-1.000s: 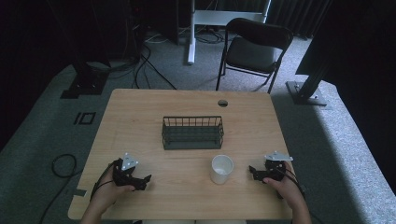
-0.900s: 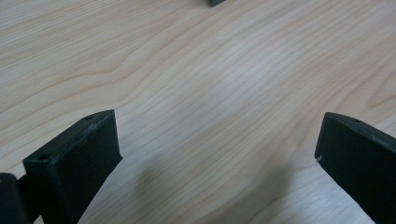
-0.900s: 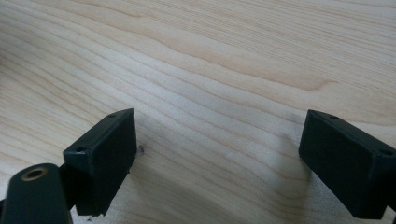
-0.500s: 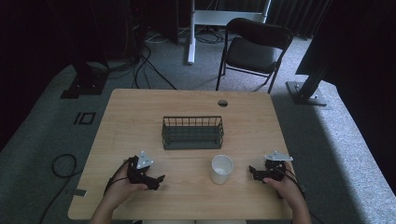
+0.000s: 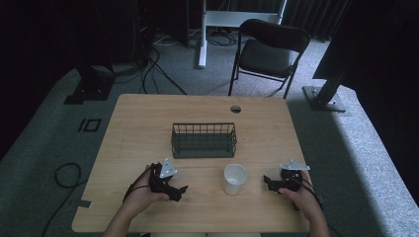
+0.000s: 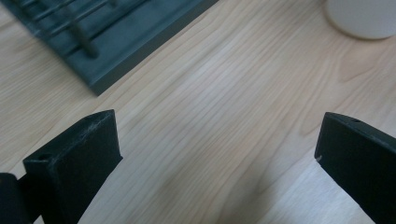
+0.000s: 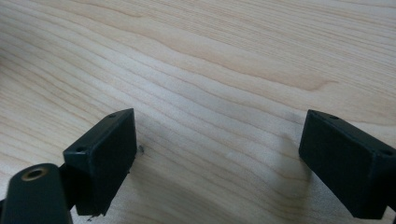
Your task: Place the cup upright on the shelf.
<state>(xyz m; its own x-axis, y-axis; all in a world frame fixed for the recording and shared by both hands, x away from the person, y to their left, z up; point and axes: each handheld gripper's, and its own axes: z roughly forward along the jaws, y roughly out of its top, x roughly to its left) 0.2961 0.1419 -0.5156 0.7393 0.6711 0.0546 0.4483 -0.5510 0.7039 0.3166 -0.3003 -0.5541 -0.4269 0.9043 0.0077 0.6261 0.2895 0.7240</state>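
The left claw (image 5: 180, 190) has moved right toward the cup (image 5: 234, 178), a plain white one standing upright on the tabletop (image 5: 138, 123). Both claws, left and right (image 5: 268, 181), are wide open and empty.

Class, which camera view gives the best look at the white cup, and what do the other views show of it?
The high view: the whole cup stands upright on the table, in front of the wire basket. The left gripper view catches just its lower edge at the top right corner. The right gripper view looks at bare wood.
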